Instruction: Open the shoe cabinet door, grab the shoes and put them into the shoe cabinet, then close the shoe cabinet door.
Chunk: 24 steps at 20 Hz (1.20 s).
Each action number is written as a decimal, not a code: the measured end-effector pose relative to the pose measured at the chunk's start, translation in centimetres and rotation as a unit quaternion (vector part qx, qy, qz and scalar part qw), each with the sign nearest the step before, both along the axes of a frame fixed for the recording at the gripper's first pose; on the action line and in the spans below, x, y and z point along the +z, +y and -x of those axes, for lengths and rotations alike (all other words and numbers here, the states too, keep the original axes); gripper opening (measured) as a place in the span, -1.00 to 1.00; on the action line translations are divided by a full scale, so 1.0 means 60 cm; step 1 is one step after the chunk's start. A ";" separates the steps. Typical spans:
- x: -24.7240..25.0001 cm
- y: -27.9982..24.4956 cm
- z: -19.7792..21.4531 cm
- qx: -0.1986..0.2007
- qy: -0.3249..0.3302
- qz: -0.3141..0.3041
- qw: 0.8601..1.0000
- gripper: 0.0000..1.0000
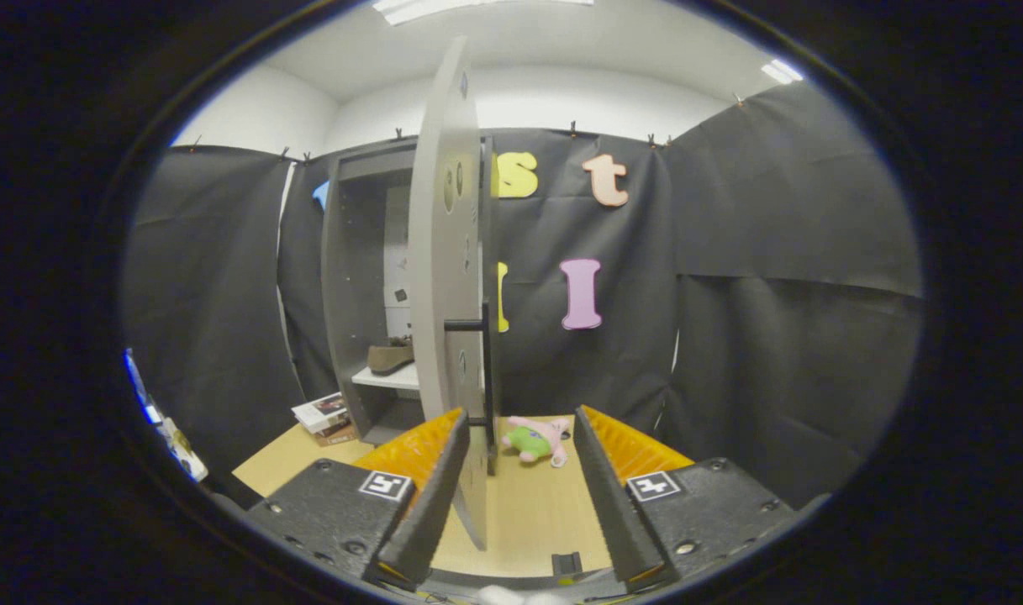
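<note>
The gripper (518, 470) stands with its fingers apart and clamped on nothing. The shoe cabinet door (444, 277) hangs open and edge-on to the camera, its free edge running vertically. The lower part of that edge falls in the gap between the fingers, close against the inner face of the left finger; contact cannot be confirmed. The right finger stands well clear of the door.

A dark bar handle (483, 361) is fixed upright to the door's right-hand face, above and just beyond the fingertips. The shoe cabinet (355, 302) stands beyond the door and to its left, its opening exposed. One shoe (391, 355) rests on the cabinet's pale shelf (389, 378), toe pointing left, its long axis lying across the opening. A second shoe cannot be made out.

Judgement: the shoe appears already stowed, so the step in hand is closing the door. That move turns on the door lying ahead of the gripper, slightly left of centre, with its hinge at the far side on the cabinet. A leftward push on the right-hand face should swing it shut.

The gripper points level and forward, low over the wooden floor (528, 512). A plush toy (538, 440) lies on the floor just ahead of the fingers, right of the door. Books (324, 414) are stacked left of the cabinet's base.
</note>
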State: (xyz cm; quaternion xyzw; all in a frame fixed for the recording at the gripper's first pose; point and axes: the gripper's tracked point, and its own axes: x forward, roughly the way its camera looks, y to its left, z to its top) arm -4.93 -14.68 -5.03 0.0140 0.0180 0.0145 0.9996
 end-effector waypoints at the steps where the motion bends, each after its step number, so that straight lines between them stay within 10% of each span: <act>1: 0.000 0.004 0.010 -0.009 -0.009 -0.002 1.000 0.77; 2: -0.007 0.013 0.018 -0.018 -0.015 -0.004 1.000 1.00; 14: -0.260 0.340 -0.036 0.057 0.089 -0.028 0.994 1.00; 24: -0.581 0.540 -0.207 0.128 0.247 -0.100 0.955 1.00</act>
